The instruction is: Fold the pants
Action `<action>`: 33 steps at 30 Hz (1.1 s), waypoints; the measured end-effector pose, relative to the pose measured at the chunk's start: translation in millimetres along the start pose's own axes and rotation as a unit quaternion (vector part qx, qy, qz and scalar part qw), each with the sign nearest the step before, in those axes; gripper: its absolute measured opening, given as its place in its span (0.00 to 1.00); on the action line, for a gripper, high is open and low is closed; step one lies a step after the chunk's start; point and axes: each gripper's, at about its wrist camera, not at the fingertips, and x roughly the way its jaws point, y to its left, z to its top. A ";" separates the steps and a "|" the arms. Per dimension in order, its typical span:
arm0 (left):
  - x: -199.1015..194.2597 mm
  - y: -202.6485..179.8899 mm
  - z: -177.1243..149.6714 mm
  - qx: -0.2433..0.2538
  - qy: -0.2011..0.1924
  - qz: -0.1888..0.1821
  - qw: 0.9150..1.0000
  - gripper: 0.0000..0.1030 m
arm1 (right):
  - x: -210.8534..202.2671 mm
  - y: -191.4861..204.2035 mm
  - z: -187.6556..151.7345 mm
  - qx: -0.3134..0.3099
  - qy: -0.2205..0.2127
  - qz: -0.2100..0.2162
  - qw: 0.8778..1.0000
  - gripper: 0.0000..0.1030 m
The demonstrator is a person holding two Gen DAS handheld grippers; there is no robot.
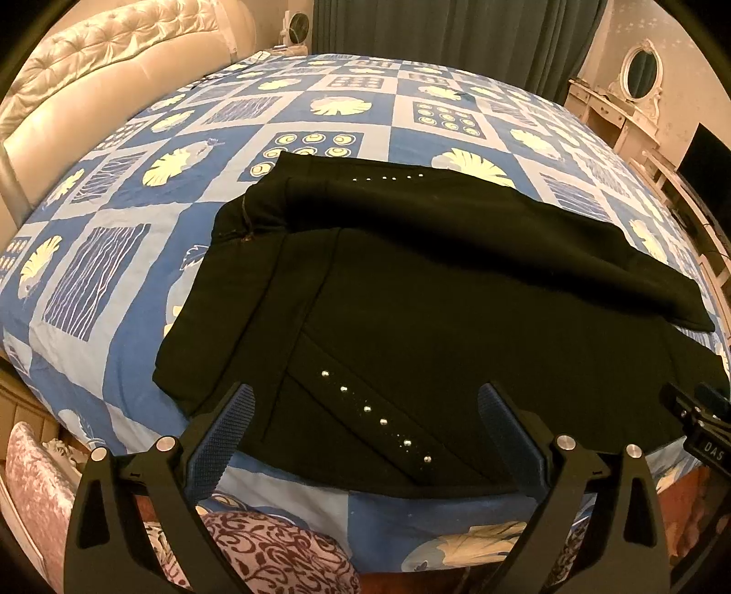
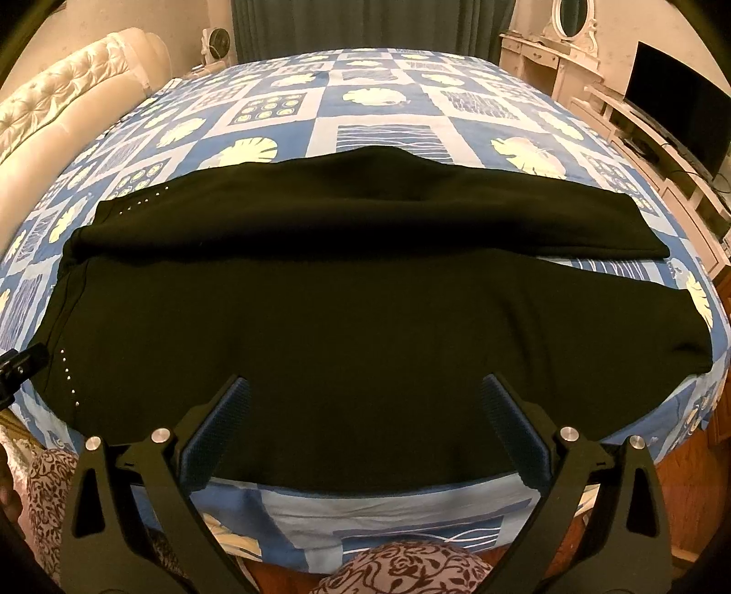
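Black pants (image 1: 434, 310) lie flat across the near part of the bed, waistband to the left, legs running right, with rows of small silver studs near the waist. They fill the right wrist view too (image 2: 342, 310). The two legs lie side by side, the far one slightly apart at the cuffs. My left gripper (image 1: 365, 411) is open and empty, hovering over the near waist area. My right gripper (image 2: 365, 406) is open and empty over the near leg. The right gripper's body shows at the left wrist view's right edge (image 1: 699, 411).
The bed has a blue and white patterned cover (image 1: 137, 219). A cream tufted headboard (image 1: 91, 68) stands at the left. A white vanity with a mirror (image 2: 562, 41) and a dark screen (image 2: 676, 100) stand at the right. Dark curtains hang behind.
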 end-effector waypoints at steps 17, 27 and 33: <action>32.6 62.4 100.2 0.029 0.024 -0.070 0.997 0.95 | 1.1 -18.9 68.9 -0.042 -0.038 0.109 0.992 0.98; 158.6 132.6 199.3 0.000 0.094 -0.166 0.982 0.95 | 76.6 -48.0 159.0 -0.038 -0.012 0.178 0.983 0.98; 194.4 129.6 213.9 0.003 0.114 -0.250 0.962 0.95 | 123.6 -61.3 186.9 -0.008 0.019 0.248 0.969 0.98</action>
